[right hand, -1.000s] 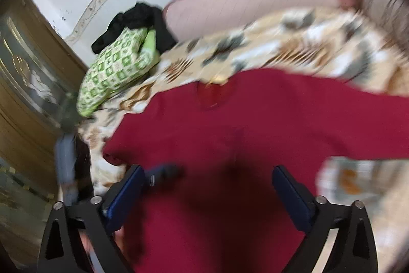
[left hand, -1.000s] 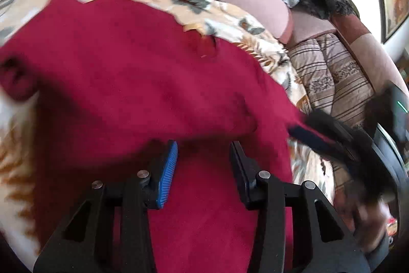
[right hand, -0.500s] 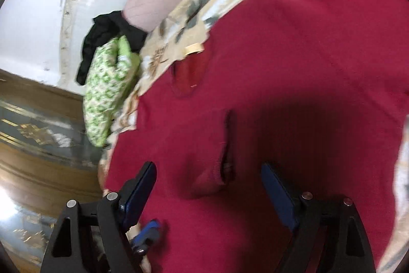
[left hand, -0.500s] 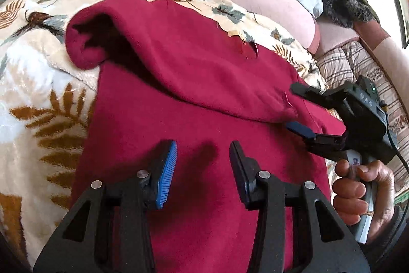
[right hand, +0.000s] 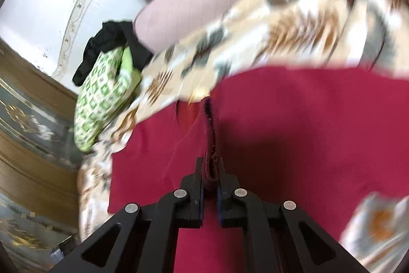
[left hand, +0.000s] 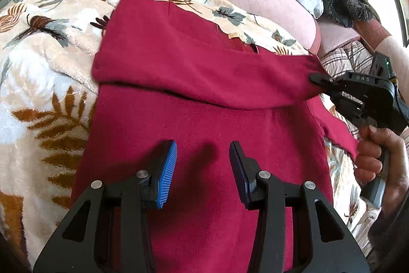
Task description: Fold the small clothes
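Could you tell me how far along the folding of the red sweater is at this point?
Early. Done: the red sweater lies spread on the floral blanket, its left sleeve already drawn across the chest. In hand: the right claw is shut on that sleeve's cuff; the left claw is open above the body. Left: the other sleeve and the body folds.

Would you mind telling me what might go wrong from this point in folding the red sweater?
1. The right gripper pinches only the sleeve cuff; that small bite may slip as it pulls across.
2. The left gripper hovers open above the red sweater, pinning nothing, so the body could drag over the floral blanket.
3. The sleeve's fold looks bunched at its left end and may set unevenly.
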The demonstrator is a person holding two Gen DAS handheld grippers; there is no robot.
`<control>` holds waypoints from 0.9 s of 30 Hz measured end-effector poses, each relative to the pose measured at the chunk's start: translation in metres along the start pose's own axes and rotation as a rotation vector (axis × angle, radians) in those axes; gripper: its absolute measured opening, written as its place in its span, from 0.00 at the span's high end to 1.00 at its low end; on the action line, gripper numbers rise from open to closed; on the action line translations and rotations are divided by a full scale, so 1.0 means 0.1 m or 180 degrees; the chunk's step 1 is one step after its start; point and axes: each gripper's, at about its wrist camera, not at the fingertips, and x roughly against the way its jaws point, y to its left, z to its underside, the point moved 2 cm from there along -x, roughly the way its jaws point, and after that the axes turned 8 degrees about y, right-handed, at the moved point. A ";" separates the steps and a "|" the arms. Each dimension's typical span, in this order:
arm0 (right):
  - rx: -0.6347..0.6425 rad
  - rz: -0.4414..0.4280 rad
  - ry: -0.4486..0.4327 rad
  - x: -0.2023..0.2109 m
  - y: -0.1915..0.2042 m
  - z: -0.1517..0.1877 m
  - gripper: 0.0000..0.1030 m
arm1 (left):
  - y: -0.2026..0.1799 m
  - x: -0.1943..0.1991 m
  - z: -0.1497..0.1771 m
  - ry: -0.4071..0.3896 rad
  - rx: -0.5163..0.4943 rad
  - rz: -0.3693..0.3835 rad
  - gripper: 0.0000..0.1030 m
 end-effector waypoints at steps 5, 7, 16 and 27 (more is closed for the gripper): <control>-0.0112 0.0151 0.0090 -0.01 -0.30 0.05 0.94 | 0.00 -0.01 -0.01 0.0001 -0.0008 -0.0011 0.60; -0.0177 0.0136 0.0026 0.03 -0.35 0.08 0.94 | 0.00 -0.02 -0.01 0.0006 -0.0009 -0.0019 0.60; -0.0389 0.0237 0.0004 -0.02 -0.64 0.27 0.94 | 0.01 -0.05 -0.03 0.0022 -0.0003 -0.0038 0.60; -0.0342 0.0221 -0.0300 0.71 -0.93 0.54 0.87 | 0.03 -0.06 -0.02 0.0034 0.0020 -0.0028 0.60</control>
